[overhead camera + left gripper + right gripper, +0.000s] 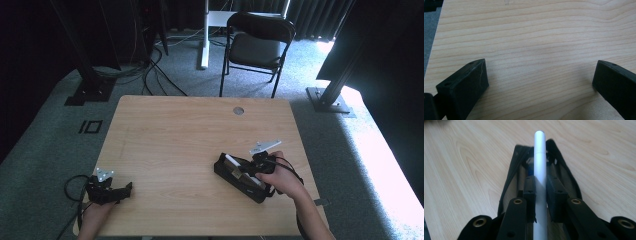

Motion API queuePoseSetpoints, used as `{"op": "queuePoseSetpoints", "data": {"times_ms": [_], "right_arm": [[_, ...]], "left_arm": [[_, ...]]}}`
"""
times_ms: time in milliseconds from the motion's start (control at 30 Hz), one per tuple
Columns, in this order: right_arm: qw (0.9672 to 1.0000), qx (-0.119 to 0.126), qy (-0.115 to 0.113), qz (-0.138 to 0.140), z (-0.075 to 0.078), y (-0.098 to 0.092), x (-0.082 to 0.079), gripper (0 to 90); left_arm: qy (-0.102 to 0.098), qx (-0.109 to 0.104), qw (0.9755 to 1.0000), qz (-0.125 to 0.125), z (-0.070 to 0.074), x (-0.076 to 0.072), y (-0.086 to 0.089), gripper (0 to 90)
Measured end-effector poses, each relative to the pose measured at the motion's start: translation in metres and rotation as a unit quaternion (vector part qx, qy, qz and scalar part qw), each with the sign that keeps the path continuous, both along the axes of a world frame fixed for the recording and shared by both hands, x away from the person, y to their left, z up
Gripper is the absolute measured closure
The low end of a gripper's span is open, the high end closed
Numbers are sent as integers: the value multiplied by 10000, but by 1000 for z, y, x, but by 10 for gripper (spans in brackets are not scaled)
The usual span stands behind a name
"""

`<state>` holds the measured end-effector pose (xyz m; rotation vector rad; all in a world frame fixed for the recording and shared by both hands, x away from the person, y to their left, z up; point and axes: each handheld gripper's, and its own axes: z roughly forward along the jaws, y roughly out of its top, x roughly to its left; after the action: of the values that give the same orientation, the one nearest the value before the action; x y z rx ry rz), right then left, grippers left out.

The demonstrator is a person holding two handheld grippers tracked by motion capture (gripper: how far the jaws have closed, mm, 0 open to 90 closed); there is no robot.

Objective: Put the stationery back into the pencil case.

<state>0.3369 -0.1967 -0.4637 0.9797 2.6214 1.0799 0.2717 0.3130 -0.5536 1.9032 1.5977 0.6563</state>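
Observation:
A black open pencil case (239, 177) lies on the wooden table (190, 145) at the front right. My right gripper (250, 172) is shut on a white pen (234, 161), held lengthwise just above the case's opening. In the right gripper view the white pen (540, 170) runs straight ahead between the two black pads (530, 192), over the pencil case (516, 177), with something blue inside it. My left gripper (125, 190) rests at the table's front left corner, open. In the left gripper view its fingers (466, 85) stand wide apart over bare wood.
A black folding chair (257, 42) stands beyond the table's far edge. A round grey cable port (238, 110) sits near the table's back edge. Cables (150, 70) and dark stand bases (90, 90) lie on the grey carpet around.

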Motion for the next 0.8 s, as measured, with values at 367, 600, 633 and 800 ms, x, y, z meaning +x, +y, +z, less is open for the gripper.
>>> {"op": "queuePoseSetpoints", "data": {"times_ms": [367,600,633,800], "right_arm": [[9984,-479,212,199,-14,11,1,783],[9970,-675,228,285,-19,19,4,784],[9965,-745,248,286,-20,20,5,783],[9956,-842,313,279,-23,24,8,783]], "left_arm": [[0,1,10000,-1,0,0,0,4],[0,0,10000,0,0,0,0,4],[0,2,10000,-2,0,0,0,4],[1,2,10000,-1,0,0,0,4]]}}
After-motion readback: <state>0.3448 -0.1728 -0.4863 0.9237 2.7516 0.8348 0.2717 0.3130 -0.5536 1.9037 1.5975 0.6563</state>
